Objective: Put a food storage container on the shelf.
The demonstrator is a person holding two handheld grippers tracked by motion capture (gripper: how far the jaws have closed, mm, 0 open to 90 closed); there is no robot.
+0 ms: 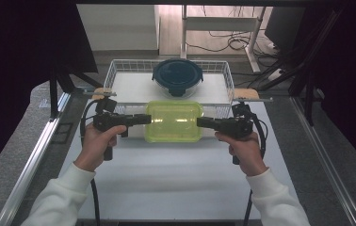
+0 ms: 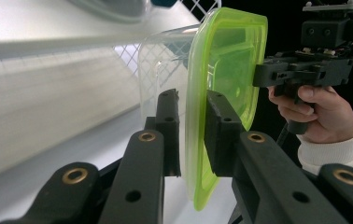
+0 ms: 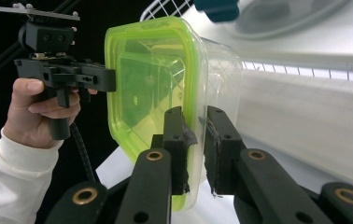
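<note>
Both grippers held the green-lidded container above the worktop.
The left gripper (image 1: pixel 144 118) pinched the lid's rim at one end of the green-lidded container (image 1: pixel 173 121), and the right gripper (image 1: pixel 200 122) pinched the opposite end; its fingers (image 3: pixel 177 135) clamped the rim. It hung before the wire basket (image 1: pixel 115 70) holding a round blue-lidded container (image 1: pixel 177 76).
</note>
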